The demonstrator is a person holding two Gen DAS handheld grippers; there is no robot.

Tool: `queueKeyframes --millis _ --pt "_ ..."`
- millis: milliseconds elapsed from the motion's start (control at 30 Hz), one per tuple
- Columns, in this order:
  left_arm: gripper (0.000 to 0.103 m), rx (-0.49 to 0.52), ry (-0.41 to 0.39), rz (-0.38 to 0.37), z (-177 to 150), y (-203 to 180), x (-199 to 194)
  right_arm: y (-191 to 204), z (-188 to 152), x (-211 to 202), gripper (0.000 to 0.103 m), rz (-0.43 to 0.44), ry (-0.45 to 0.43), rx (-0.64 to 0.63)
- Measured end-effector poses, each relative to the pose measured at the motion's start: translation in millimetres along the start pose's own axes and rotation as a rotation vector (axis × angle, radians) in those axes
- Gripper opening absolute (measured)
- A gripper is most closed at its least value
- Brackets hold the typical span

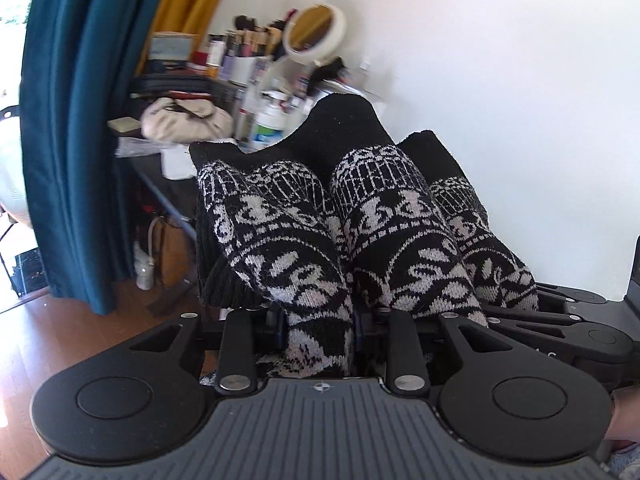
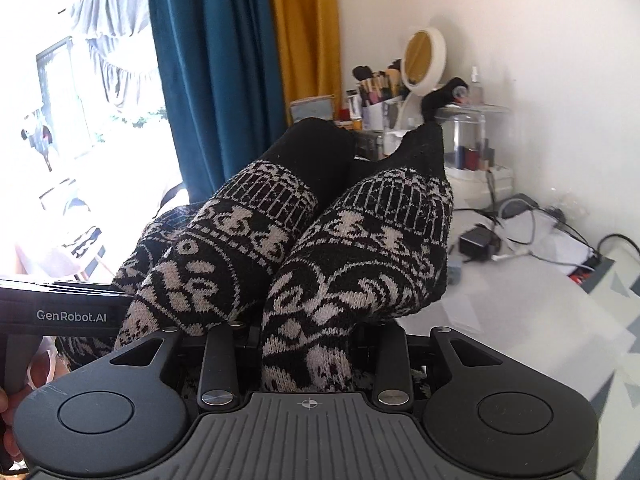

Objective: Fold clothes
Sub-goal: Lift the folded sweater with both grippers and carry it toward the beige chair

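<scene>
We see a black knit garment (image 1: 360, 232) patterned in pale grey: lattice bands, small figures and leaf shapes, with plain black ends. It is bunched into thick folds and held up off the table, filling the middle of both views; in the left view we count three raised folds, in the right view two, with more of it trailing to the left.

Behind it hang two curtains, one teal (image 2: 208, 72) and one mustard (image 2: 304, 28), against a white wall.

We have two grippers. The left gripper (image 1: 320, 336) has its fingers pinching a fold of the garment at the near centre. The right gripper (image 2: 308, 356) pinches another fold the same way, and the left one's body shows at the left edge of the right view, just beside the cloth.

Far off, a cluttered table (image 2: 500, 320) carries one round mirror (image 2: 424, 56), one cup of brushes (image 2: 378, 114) and one black charger (image 2: 478, 244) among tangled cables.
</scene>
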State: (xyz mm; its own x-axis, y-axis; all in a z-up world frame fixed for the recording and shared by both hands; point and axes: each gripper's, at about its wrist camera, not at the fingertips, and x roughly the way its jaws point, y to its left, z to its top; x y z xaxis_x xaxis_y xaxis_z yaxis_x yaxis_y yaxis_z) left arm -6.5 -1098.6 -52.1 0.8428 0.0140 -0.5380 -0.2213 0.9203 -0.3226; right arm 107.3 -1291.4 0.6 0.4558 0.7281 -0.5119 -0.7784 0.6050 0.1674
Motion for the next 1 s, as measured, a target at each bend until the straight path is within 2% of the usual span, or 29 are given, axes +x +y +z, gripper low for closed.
queueKeyframes --millis 200,400,633,767,900,1000 --pt "0.028 -0.021 -0.006 0.04 44 123 -37 108 36 83 0.031 0.036 0.013 -0.026" --pt "0.028 -0.012 0.006 0.095 73 220 -59 200 56 156 0.031 0.082 0.03 -0.029" --pt "0.028 -0.098 -0.014 0.204 95 329 -75 276 82 254 0.031 0.193 0.085 -0.089" --pt "0.028 -0.164 -0.029 0.278 110 396 -76 317 104 323 0.031 0.27 0.111 -0.129" --pt "0.028 -0.194 -0.029 0.346 143 470 -62 355 127 396 0.031 0.345 0.137 -0.157" --pt "0.028 -0.211 -0.031 0.385 178 520 -47 374 157 456 0.031 0.386 0.148 -0.159"
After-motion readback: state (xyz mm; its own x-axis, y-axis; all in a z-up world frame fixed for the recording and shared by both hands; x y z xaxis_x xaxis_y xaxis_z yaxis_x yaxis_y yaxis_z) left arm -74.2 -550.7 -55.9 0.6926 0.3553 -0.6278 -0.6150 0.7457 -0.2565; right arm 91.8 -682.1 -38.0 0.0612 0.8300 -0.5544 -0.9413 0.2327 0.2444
